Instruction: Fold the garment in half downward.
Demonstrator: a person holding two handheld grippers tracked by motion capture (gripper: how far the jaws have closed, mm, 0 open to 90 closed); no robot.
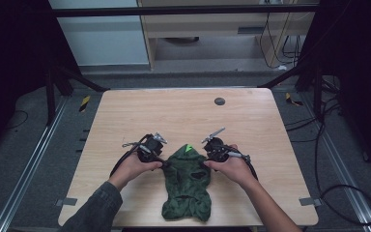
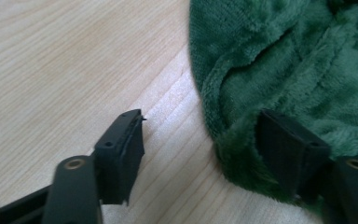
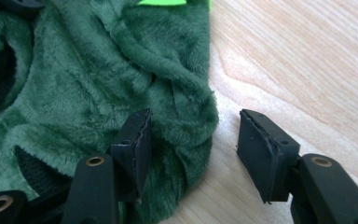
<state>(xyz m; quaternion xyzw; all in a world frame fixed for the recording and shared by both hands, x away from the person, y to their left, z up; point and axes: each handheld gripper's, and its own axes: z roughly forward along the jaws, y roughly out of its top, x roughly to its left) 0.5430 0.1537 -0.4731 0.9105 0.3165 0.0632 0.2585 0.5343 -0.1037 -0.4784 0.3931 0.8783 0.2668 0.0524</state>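
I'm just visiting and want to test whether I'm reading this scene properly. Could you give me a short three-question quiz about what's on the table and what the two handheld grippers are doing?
1. True or false: both grippers have clamped shut on the cloth.
2. What colour is the fleecy garment?
3. The small dark round disc lies: A) on the garment, B) on bare table far from the person, C) in a jaw.

Key:
1. False. The left gripper and right gripper are open, each straddling an edge of the garment.
2. Dark green.
3. B.
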